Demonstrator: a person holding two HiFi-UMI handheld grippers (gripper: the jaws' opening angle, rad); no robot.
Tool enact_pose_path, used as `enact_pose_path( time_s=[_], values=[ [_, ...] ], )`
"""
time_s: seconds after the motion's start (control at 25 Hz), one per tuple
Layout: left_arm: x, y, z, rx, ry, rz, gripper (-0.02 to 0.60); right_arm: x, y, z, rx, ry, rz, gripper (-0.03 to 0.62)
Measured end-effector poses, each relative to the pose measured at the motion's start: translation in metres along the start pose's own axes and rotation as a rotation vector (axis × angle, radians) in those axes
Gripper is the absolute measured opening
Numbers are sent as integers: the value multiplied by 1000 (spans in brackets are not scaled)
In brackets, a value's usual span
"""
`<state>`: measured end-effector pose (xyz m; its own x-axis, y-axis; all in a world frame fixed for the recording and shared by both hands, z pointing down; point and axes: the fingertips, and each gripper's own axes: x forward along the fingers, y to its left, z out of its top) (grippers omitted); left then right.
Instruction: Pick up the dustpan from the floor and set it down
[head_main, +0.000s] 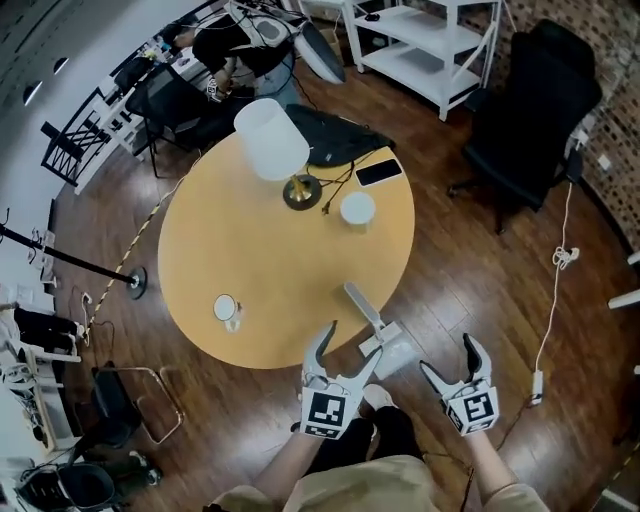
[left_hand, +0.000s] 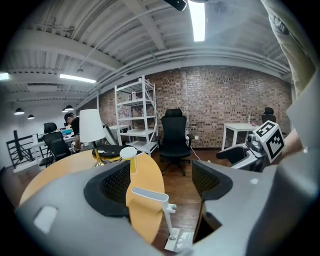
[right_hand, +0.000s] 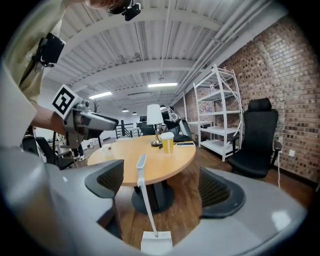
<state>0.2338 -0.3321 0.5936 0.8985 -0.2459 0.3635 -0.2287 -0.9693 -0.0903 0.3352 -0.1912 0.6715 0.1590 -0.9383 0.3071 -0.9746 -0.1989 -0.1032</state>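
Left tool (head_main: 352, 344) and right tool (head_main: 447, 356) gape empty, dustpan (head_main: 393, 352) standing between them.

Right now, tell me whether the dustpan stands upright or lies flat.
Upright: dustpan rests on the floor, handle rising beside the table.

Pretty bright, even indoor light all round, coming from ceiling strips (left_hand: 197, 20). That one blows out to pure white at the top of the left gripper view. The wood floor (head_main: 470, 270) has a soft sheen and shadows are faint. Heavy fisheye in both gripper views: black corners, bent beams. The left gripper (left_hand: 162, 177) and right gripper (right_hand: 162, 187) shells look soft up close along the bottom.
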Motion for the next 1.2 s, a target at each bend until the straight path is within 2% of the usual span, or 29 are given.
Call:
enact_pose_path(
  time_s=[0.24, 0.48, 0.72, 0.96, 1.2],
  values=[
    [35, -9, -52, 21, 69, -39, 374, 21, -18, -100, 25, 105, 32, 474],
    [49, 6, -82, 15, 109, -37, 374, 62, -18, -136, 34, 121, 89, 474],
    [49, 21, -99, 1, 129, -12, 374, 114, 14, -138, 11, 103, 234, 474],
    [41, 36, -98, -42, 115, 53, 374, 151, 42, -106, 7, 52, 300, 474],
    [30, 43, -102, -73, 106, 89, 374, 180, 71, -94, 11, 22, 364, 468]
  ],
)
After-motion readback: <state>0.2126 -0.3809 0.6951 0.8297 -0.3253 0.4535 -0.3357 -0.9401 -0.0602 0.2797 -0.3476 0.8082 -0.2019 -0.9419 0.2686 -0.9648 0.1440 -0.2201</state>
